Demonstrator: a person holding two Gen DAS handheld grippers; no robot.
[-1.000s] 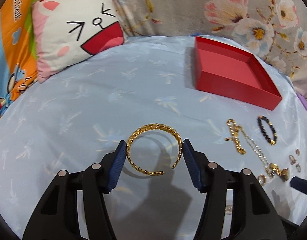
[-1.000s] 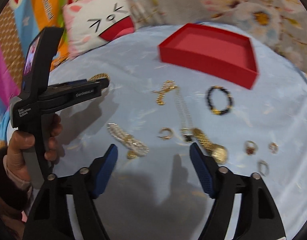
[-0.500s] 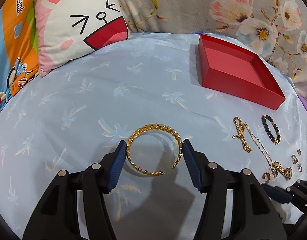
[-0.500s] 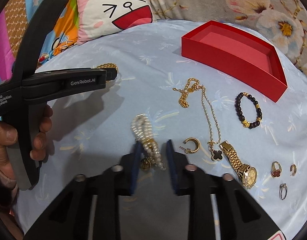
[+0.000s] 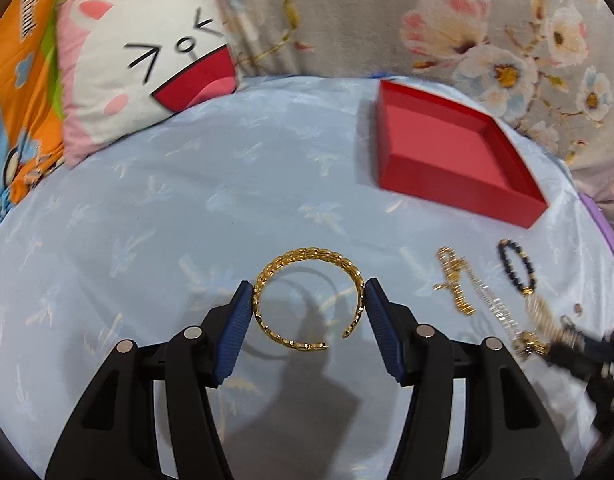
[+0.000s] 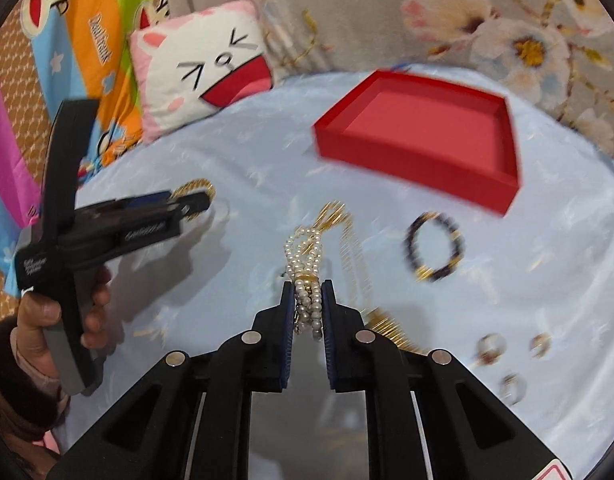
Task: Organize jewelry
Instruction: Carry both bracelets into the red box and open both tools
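Note:
My left gripper is shut on a gold cuff bracelet, its pads touching both sides, held above the blue sheet. My right gripper is shut on a pearl bracelet, lifted off the sheet. The open red box lies at the back right; it also shows in the right wrist view. On the sheet lie a gold chain, a black bead bracelet, a gold watch and small rings. The left gripper also shows in the right wrist view.
A cat-face pillow leans at the back left. Floral fabric rises behind the box. A bright cartoon blanket lies to the left. The person's hand holds the left gripper's handle.
My right gripper closed on the pearl bracelet and lifted it off the sheet. My left gripper kept the gold cuff and shifted slightly.

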